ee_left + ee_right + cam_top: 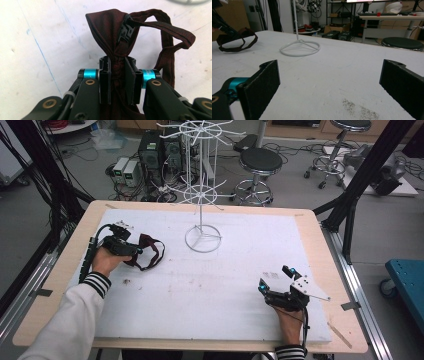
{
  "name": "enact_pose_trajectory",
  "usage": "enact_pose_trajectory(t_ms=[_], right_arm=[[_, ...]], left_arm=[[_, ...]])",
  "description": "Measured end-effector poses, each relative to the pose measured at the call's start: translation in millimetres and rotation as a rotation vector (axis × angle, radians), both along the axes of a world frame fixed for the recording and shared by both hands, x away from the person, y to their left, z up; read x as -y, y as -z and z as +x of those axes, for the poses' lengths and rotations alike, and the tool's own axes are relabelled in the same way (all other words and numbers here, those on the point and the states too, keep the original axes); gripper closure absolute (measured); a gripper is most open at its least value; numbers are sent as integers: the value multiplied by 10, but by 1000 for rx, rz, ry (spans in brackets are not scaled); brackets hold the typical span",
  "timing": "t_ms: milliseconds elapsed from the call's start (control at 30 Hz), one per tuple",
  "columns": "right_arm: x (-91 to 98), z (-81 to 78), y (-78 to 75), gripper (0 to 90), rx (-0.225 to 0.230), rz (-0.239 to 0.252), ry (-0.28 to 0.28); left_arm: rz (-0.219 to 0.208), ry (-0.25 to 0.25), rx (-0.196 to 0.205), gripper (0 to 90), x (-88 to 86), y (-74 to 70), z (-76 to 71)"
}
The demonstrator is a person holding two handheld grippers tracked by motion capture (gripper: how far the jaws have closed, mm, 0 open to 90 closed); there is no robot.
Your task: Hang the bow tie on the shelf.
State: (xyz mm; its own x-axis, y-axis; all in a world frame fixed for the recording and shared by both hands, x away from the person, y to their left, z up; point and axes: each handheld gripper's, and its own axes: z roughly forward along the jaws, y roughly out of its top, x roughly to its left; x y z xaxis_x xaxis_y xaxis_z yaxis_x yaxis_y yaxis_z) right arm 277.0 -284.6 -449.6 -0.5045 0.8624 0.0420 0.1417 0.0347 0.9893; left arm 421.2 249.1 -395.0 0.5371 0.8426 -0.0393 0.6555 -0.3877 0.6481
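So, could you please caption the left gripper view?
Left gripper clamps the dark red fabric bow tie at its knot.

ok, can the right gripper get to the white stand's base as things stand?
Probably yes: the right gripper is open and holds nothing, and bare white board lies between it and the stand base. The bow tie sits off to the left.

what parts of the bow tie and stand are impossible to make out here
- Bow tie knot: left gripper view, pinched between the left hand-held gripper pads.
- Bow tie lower wing: left gripper view, cut off by the bottom edge.
- White wire stand top: right gripper view, cut off by the upper edge.
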Motion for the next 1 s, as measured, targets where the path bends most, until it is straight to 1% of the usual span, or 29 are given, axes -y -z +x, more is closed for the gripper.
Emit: enact_pose_trajectory(t_ms=[67,133,267,400,433,533,600,700,800,833,900,1000], right_arm=[[-2,0,0,24,1,-1,1],[-2,0,0,24,1,0,2],[-2,0,0,24,1,-3,3],[-1,0,0,24,0,-2,2],[-2,0,0,24,1,-2,3],[-2,0,0,24,1,-2,3],[-1,0,0,24,1,-2,2],[-1,0,0,24,0,0,1],[-1,0,0,24,0,0,2],[-1,0,0,24,0,0,1],[-1,-1,0,24,-3,1,3],[-1,-1,0,24,-3,1,3]], left_arm=[[-9,4,9,761,-11,-26,-10],[-26,3,26,761,-16,-61,-26],[-99,0,64,761,-14,-143,-55],[-134,2,99,761,2,-246,-71],[-151,0,107,761,8,-272,-75],[-173,3,132,761,22,-344,-91],[-201,6,142,762,24,-376,-106],[-202,7,148,762,10,-401,-121],[-221,1,157,763,-15,-429,-130],[-221,4,160,763,-21,-454,-130],[-227,7,178,763,-11,-514,-132],[-235,20,204,763,25,-640,-132]])
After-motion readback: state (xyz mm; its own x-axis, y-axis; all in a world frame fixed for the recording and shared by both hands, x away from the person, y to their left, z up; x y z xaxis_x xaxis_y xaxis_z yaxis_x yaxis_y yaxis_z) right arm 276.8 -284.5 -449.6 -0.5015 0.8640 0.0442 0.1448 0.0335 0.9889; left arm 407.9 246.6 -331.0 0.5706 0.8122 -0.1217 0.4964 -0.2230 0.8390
